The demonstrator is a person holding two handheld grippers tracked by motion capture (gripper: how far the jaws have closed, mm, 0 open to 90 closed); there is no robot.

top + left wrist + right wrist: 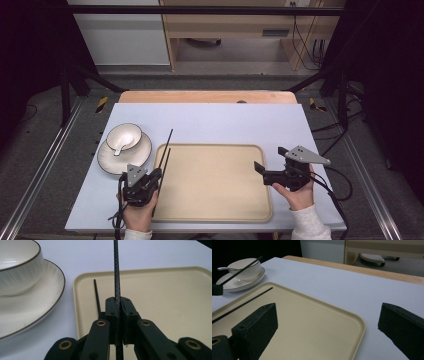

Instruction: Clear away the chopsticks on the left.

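Nearest me, my left tool (119, 322) clamps one black chopstick (116, 277) above the tray's (215, 210) left edge; another chopstick (97, 296) lies there. Right tool (272, 161) gapes wide, holding nothing.

**No readable text in the scene**

No words, labels, brand names, numbers or signs can be read anywhere in these views. The tray (215, 182), the bowl (124, 136) and the plate (107, 157) are plain and carry no print. The tabletop (225, 122) bears no markings. On the floor at the far left and far right lie yellow-and-black striped strips (101, 104), a warning pattern without lettering.
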